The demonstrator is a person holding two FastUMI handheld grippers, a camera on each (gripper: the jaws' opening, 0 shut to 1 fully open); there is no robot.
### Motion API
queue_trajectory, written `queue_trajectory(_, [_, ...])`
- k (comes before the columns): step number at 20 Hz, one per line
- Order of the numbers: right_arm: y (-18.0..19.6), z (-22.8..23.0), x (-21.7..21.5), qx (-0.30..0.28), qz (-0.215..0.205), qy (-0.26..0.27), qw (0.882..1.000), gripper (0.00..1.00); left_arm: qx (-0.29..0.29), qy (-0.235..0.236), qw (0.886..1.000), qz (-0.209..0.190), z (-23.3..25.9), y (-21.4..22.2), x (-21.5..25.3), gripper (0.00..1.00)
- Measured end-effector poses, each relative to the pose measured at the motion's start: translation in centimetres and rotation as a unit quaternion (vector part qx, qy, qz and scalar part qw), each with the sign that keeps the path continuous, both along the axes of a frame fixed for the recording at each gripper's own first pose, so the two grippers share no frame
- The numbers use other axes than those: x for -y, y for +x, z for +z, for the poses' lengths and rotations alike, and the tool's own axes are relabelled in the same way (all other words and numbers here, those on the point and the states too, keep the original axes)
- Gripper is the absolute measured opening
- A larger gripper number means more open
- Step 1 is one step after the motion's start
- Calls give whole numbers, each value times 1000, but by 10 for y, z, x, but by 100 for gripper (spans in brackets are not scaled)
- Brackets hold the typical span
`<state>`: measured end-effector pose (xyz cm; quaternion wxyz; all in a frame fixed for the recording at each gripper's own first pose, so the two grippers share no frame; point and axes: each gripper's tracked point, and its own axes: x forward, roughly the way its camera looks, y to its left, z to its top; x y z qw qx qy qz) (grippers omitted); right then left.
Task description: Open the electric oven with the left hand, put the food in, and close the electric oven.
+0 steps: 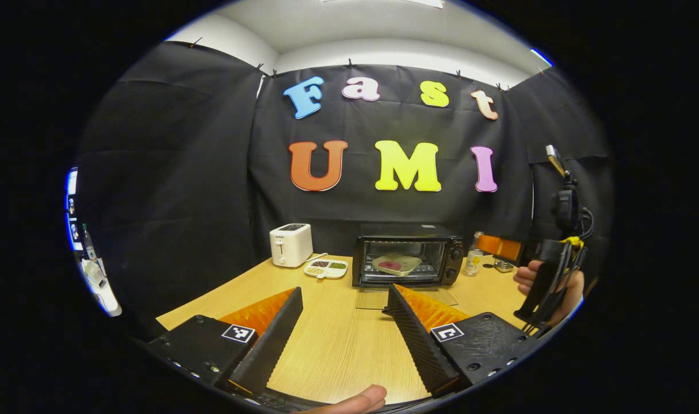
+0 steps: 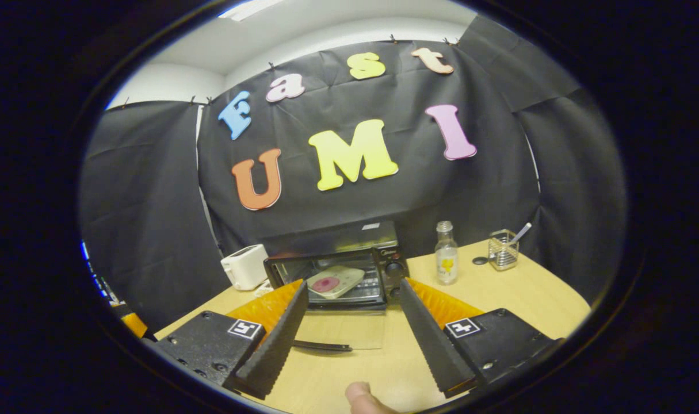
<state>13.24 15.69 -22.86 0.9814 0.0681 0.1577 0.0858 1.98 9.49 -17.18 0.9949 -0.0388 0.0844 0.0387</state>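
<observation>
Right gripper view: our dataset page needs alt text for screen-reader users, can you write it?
A black electric oven sits on a light wooden table with its glass door folded down flat and a pale plate of pink food inside. The right gripper hovers open before it; a white toaster stands left, a clear glass bottle right.

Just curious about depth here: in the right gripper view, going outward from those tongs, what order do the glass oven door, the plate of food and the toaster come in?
1. Glass oven door, lying open just ahead.
2. Plate of food, inside the oven.
3. Toaster, back left.
</observation>
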Motion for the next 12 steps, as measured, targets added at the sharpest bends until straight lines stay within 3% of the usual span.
queue_trajectory(2, [-12,25,21,16,-6,-9,1000,96,-4,-12,1000,-10,-4,9,7,95])
queue_trajectory(5, [-32,56,51,43,-11,-33,998,100,-22,-32,999,-25,-19,25,17,95])
queue_trajectory(11, [-68,113,101,103,-40,-65,992,96,-56,-42,996,-54,-59,61,37,95])
queue_trajectory(12, [-72,122,107,115,-42,-71,990,100,-62,-43,995,-59,-66,67,42,95])
